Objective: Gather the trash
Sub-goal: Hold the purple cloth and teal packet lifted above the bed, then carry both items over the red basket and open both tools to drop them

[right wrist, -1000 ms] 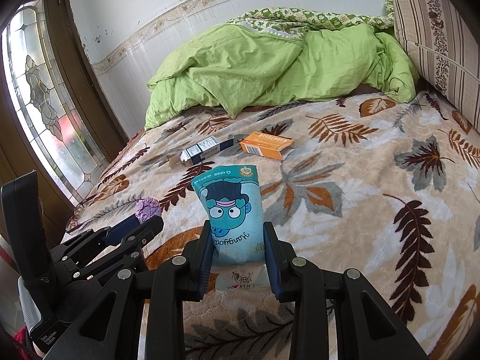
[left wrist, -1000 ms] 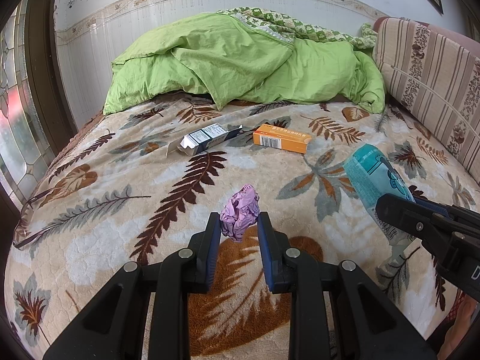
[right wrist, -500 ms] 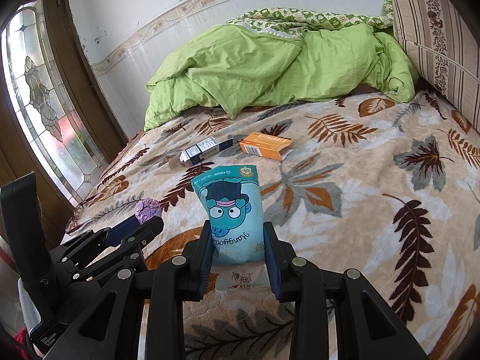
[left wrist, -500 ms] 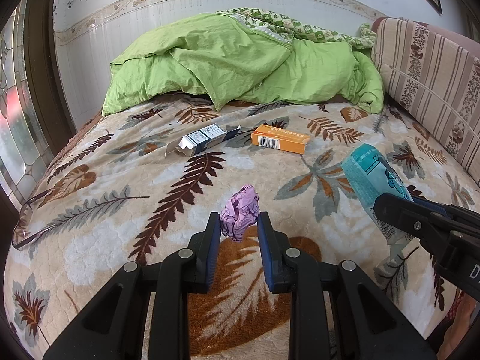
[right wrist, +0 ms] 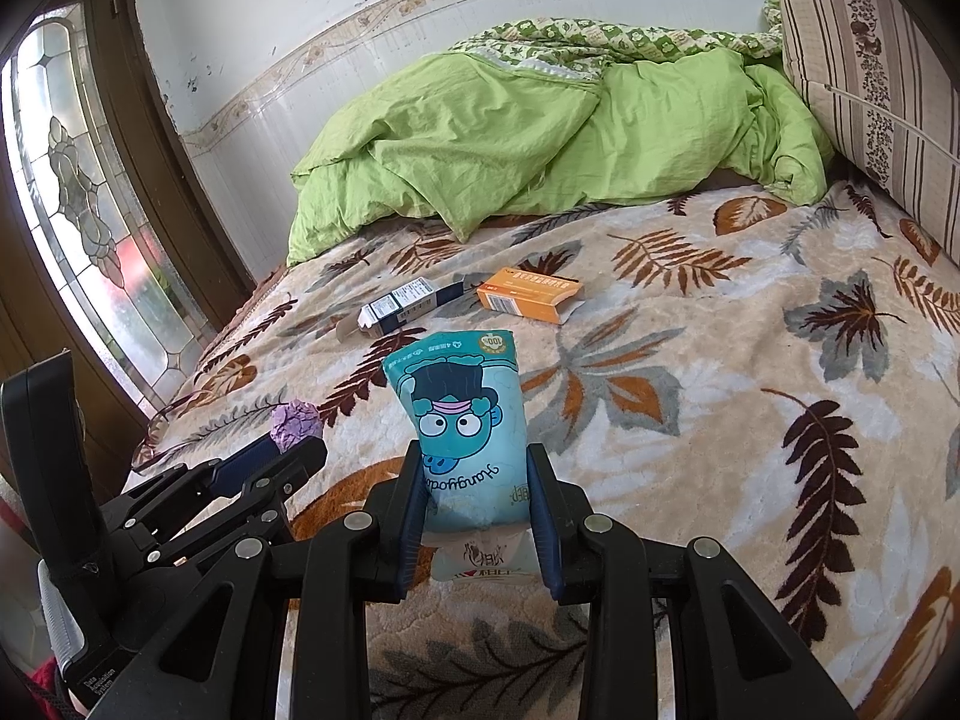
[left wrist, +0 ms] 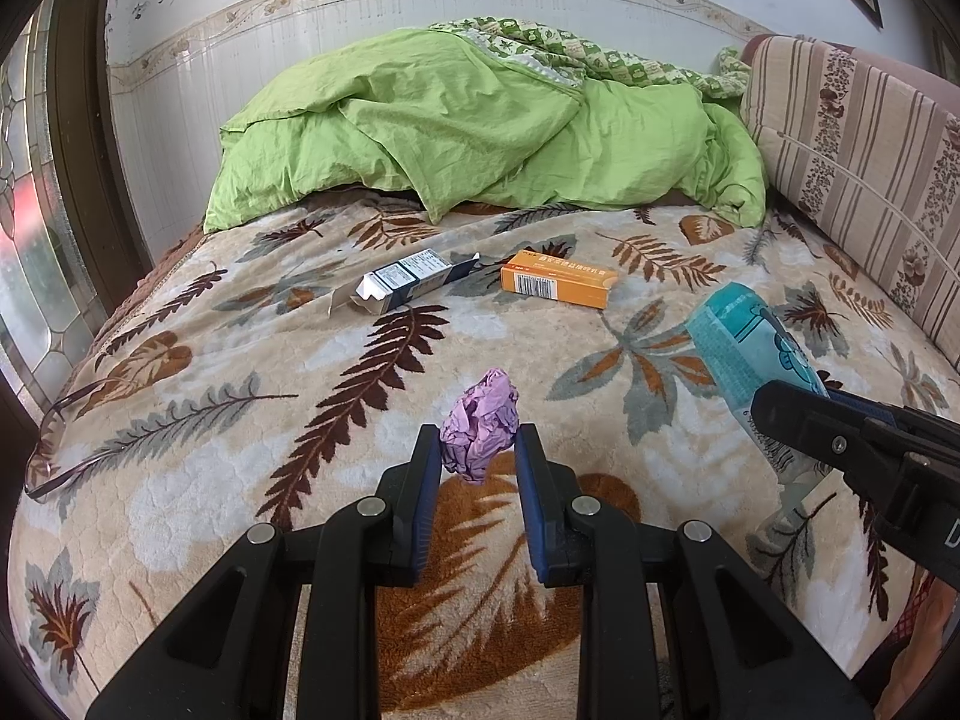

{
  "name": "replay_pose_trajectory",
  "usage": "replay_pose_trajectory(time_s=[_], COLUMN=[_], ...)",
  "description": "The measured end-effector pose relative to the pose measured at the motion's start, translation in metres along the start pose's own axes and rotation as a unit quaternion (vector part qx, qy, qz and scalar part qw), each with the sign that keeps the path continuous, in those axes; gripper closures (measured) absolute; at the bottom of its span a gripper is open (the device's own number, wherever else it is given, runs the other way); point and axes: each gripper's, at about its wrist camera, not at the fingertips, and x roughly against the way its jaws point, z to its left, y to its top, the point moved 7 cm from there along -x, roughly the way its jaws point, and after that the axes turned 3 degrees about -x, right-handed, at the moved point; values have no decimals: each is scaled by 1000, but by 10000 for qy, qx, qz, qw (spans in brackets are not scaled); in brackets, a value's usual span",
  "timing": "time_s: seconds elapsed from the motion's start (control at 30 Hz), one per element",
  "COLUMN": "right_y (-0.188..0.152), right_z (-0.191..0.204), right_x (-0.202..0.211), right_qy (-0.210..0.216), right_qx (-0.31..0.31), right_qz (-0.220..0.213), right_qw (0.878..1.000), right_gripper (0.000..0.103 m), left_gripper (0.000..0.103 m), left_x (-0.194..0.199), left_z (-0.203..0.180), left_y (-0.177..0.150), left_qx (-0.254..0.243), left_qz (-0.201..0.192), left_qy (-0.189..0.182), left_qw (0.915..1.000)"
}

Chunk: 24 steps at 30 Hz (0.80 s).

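Observation:
My left gripper is shut on a crumpled purple paper ball, held just above the leaf-patterned bedspread. My right gripper is shut on a teal snack packet with a cartoon face, held upright. The packet and right gripper also show at the right of the left wrist view. The left gripper with the purple ball shows at the left of the right wrist view. A white and dark blue carton and an orange box lie mid-bed.
A rumpled green duvet is piled at the far end against the wall. A striped cushion runs along the right side. A stained-glass door stands left of the bed.
Both grippers have held their loads nearly still; the view has shifted only slightly.

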Motion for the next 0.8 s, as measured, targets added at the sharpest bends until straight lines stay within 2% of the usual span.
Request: replay_pose_trajectory(time_s=[0.4,0.8], right_y=[-5,-24], right_z=[-6,-23], right_x=[12,54], right_qy=[-3,-86], right_qx=[-132,-320], right_qz=[-68,22], right_qw=[9999,9994], right_gripper=[70,70], left_gripper=[79,79], left_x=[1,35], left_z=[2,-43], left_y=[-1,-15], left_qx=[-51,-371], left_qz=[-29,75], left_qy=[-27,-398], left_qw=[10000,9985])
